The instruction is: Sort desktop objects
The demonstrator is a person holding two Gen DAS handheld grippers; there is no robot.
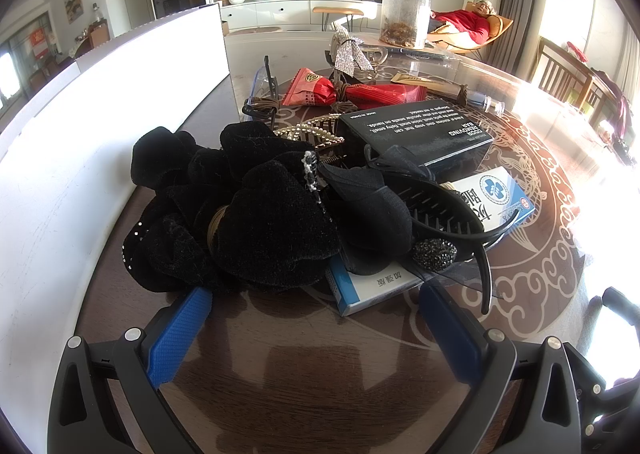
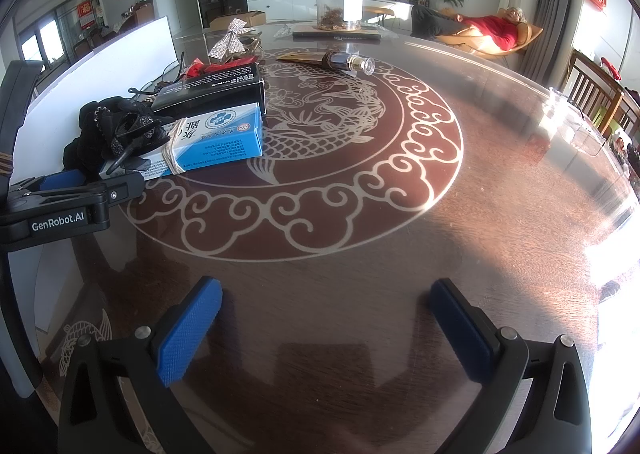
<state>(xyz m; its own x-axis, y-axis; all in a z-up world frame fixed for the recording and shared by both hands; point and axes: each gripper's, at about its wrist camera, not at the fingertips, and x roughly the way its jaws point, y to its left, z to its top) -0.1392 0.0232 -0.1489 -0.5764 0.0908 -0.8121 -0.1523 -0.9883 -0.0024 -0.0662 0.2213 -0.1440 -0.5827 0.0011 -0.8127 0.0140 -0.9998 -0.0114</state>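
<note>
Only the left view shows the red snack packets (image 1: 352, 92) behind the black box (image 1: 416, 129), while the right claw (image 2: 326, 304) and left claw (image 1: 314, 308) both gape empty above the bench (image 2: 360, 254), the black hair scrunchies (image 1: 228, 209) half-burying the blue box (image 1: 492, 197).

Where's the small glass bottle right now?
In the right wrist view the small glass bottle lies on its side at the far edge of the table's round pattern, right of the black box and before the clear jar.

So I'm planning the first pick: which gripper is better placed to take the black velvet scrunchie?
Left gripper: open, with the black velvet scrunchie just ahead. Right gripper faces bare table.
</note>
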